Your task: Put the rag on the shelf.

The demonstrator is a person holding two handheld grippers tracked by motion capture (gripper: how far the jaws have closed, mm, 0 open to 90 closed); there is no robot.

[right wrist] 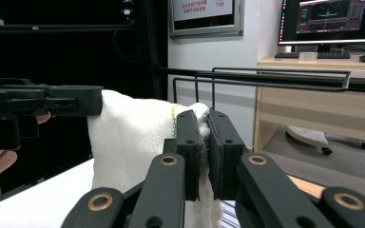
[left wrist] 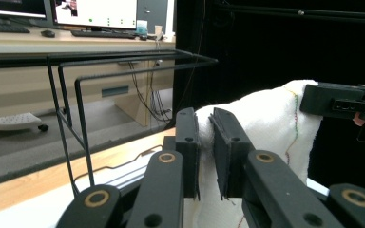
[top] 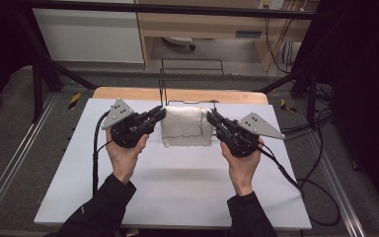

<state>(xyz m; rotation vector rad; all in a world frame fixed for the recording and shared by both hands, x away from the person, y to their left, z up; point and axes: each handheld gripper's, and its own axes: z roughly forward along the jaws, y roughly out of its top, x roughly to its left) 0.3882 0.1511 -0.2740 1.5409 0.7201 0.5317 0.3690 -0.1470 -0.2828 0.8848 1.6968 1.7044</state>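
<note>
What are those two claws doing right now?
Left gripper: shut on one top corner of the towel.
Right gripper: shut on the other.

**A lab workspace ringed by dark curtains and desks**

A white table top (top: pixel 177 187) lies over a wooden board (top: pixel 128 93), whose edge shows along the far side. A black wire rack (top: pixel 191 74) stands at that far edge, beyond the fingers. Grey carpeted floor (top: pixel 10 123) surrounds the table, with metal rails (top: pixel 10 163) running along both sides. Black curtains (top: pixel 365 74) close off the right. Past the rack stands a light wooden desk (left wrist: pixel 9 47) carrying monitors (left wrist: pixel 95 12) and a keyboard (left wrist: pixel 97 34); a chair base (left wrist: pixel 12 122) rests on the floor beneath. A wall screen (right wrist: pixel 206 16) hangs on a white wall (right wrist: pixel 261 28).
</note>
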